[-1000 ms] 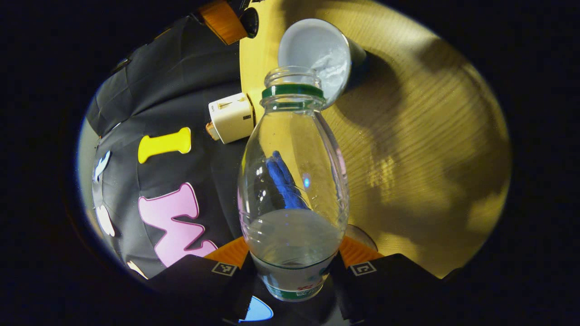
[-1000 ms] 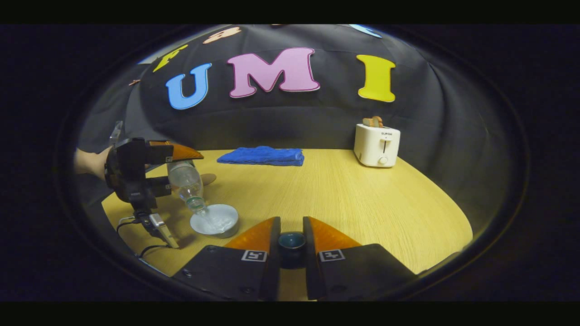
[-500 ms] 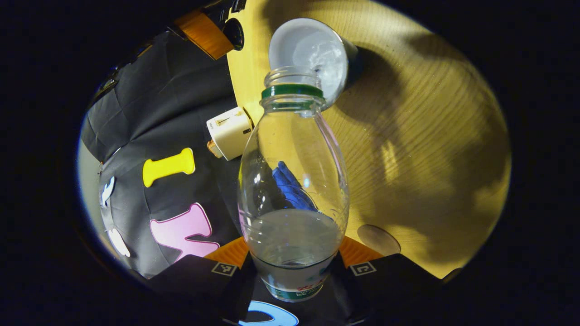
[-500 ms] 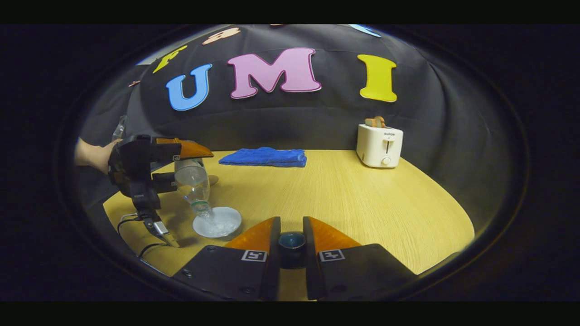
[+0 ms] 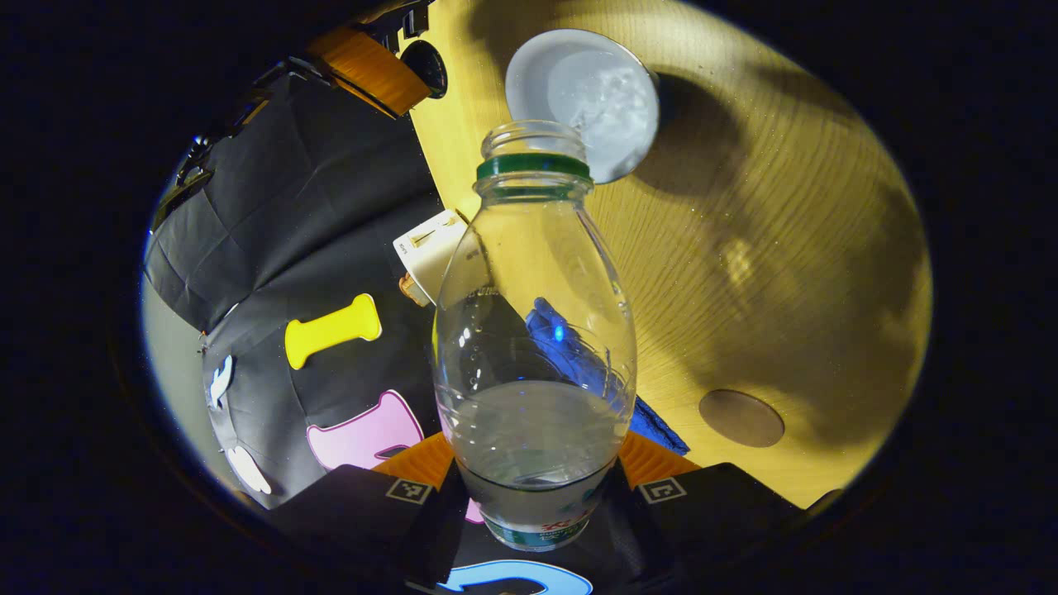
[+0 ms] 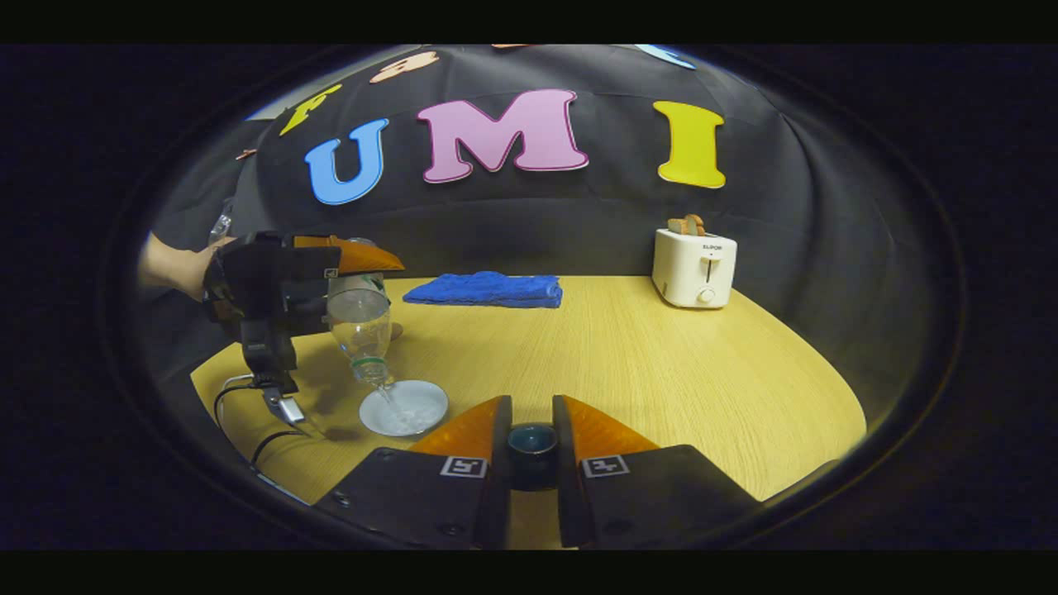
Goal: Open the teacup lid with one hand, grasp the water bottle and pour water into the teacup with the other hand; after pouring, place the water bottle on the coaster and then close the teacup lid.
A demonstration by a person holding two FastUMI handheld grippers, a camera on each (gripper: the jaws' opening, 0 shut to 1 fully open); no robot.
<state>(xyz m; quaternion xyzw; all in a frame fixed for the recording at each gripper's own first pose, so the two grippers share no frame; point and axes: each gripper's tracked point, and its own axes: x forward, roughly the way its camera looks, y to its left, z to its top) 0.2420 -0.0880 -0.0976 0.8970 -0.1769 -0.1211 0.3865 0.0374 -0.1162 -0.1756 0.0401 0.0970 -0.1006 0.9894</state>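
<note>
My left gripper (image 5: pixel 536 459) is shut on the base of a clear water bottle (image 5: pixel 533 330) with no cap, partly filled with water. The bottle (image 6: pixel 361 326) is tilted mouth-down over the white teacup (image 6: pixel 403 407), and a thin stream runs into it. The teacup (image 5: pixel 583 103) holds bubbling water. My right gripper (image 6: pixel 531 413) is shut on the knob of the dark teacup lid (image 6: pixel 531 442), held just above the table to the right of the cup. A round brown coaster (image 5: pixel 741 417) lies on the table. The left gripper (image 6: pixel 281 281) is held by a hand.
A folded blue cloth (image 6: pixel 483 289) lies at the back of the wooden table (image 6: pixel 661 372). A white toaster (image 6: pixel 693 266) stands at the back right. A cable (image 6: pixel 248 409) hangs below the left gripper near the table's left edge.
The left gripper has risen and shifted a little right with the bottle, so the mouth now hangs higher above the teacup. The right gripper has stayed still with the lid.
</note>
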